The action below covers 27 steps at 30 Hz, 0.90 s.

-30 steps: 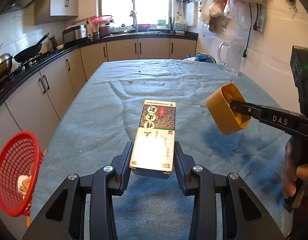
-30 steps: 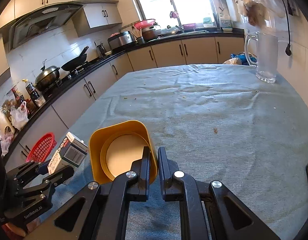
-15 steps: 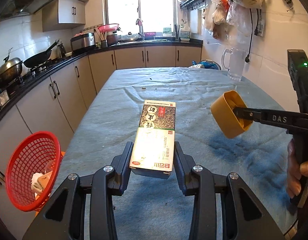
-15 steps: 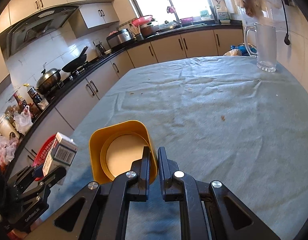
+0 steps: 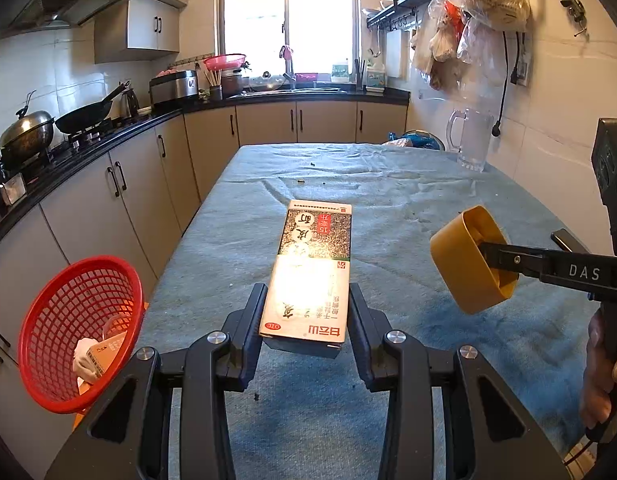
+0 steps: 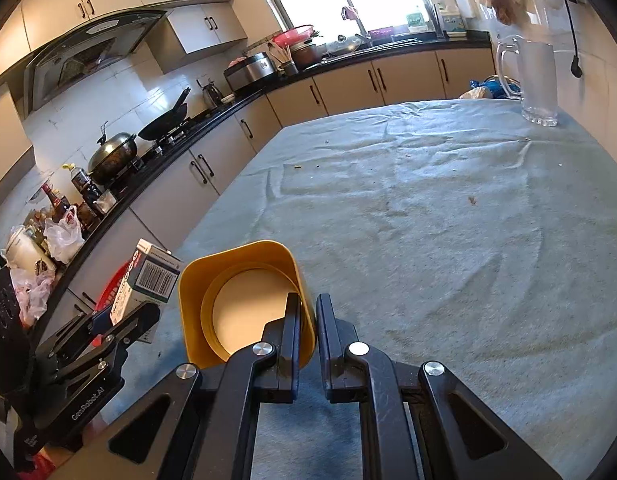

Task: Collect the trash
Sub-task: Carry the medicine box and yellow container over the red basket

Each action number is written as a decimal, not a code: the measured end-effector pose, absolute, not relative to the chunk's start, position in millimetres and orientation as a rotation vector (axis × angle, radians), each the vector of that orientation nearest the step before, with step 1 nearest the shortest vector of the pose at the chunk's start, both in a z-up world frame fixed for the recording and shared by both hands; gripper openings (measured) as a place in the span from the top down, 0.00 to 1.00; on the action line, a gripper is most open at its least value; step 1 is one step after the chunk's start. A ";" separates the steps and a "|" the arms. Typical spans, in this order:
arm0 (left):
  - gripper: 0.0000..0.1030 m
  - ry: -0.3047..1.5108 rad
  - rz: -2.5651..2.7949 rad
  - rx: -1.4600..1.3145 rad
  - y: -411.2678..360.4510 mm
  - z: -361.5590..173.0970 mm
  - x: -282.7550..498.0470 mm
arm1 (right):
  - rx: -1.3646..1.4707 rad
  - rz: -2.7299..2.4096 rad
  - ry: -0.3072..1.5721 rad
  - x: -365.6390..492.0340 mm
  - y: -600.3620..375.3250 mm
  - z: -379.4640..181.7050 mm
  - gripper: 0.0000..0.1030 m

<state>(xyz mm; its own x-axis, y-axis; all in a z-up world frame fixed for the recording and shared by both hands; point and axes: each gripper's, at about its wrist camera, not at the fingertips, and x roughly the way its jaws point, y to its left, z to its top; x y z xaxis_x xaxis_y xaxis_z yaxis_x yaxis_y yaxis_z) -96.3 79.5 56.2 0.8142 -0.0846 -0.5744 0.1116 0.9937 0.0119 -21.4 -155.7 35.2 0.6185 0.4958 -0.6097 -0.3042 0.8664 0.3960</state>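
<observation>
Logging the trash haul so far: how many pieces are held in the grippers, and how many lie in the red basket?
Boxes held: 1, the box in the left gripper.
Cups held: 1, the yellow cup in the right gripper.
Boxes in red basket: 1.
Crumpled paper there: 1.
Total: 4.

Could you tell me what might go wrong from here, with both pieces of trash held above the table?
1. The right hand-held gripper pinches only one wall of the yellow cup, so the cup could swing or slip out.
2. The left hand-held gripper holds the box by its near end; the long overhang may tip.
3. The red basket sits off the table's edge, so a short release could miss it.
</observation>
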 end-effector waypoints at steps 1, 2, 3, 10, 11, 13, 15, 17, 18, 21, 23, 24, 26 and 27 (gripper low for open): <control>0.64 0.608 -0.103 0.044 80.8 56.3 -97.4 | 0.263 0.468 0.777 -22.4 -154.1 36.3 0.91; 0.64 0.607 -0.101 0.042 82.3 56.5 -98.3 | 0.260 0.471 0.776 -23.4 -152.0 37.5 0.91; 0.64 0.606 -0.102 0.040 83.4 56.7 -99.1 | 0.257 0.473 0.776 -24.3 -149.8 38.6 0.91; 0.64 0.597 -0.093 0.022 95.5 56.8 -104.7 | 0.245 0.486 0.784 -27.0 -137.2 42.3 0.91; 0.64 0.597 -0.091 0.020 97.1 56.7 -105.5 | 0.243 0.489 0.786 -27.6 -134.3 42.7 0.91; 0.64 0.595 -0.084 0.012 101.8 56.4 -107.1 | 0.237 0.493 0.788 -28.4 -129.8 43.4 0.91; 0.64 0.596 -0.081 0.005 106.9 56.1 -108.1 | 0.232 0.497 0.790 -29.2 -126.0 44.1 0.91; 0.64 0.594 -0.074 0.000 111.5 56.2 -109.1 | 0.228 0.501 0.793 -29.8 -122.3 44.5 0.91; 0.64 0.594 -0.073 -0.004 114.7 56.3 -109.3 | 0.225 0.502 0.794 -30.3 -120.4 44.7 0.91; 0.64 0.592 -0.065 -0.015 121.5 55.8 -110.0 | 0.217 0.506 0.797 -30.8 -115.8 44.7 0.91; 0.64 0.592 -0.060 -0.022 126.0 55.4 -110.5 | 0.211 0.510 0.800 -31.0 -111.6 45.1 0.91; 0.64 0.591 -0.058 -0.025 127.9 55.4 -111.1 | 0.208 0.511 0.800 -30.9 -109.9 45.3 0.91; 0.64 0.589 -0.054 -0.030 131.8 55.1 -112.1 | 0.204 0.514 0.802 -31.0 -106.1 46.1 0.91; 0.64 0.588 -0.052 -0.033 134.6 54.9 -113.1 | 0.203 0.514 0.802 -30.8 -104.9 45.9 0.91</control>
<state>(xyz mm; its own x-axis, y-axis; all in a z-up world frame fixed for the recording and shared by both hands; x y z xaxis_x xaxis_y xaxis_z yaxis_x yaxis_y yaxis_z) -113.1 134.6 54.9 0.8307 -0.0579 -0.5537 0.0393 0.9982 -0.0454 -30.8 -104.9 45.9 0.5808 0.5119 -0.6329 -0.3616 0.8589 0.3628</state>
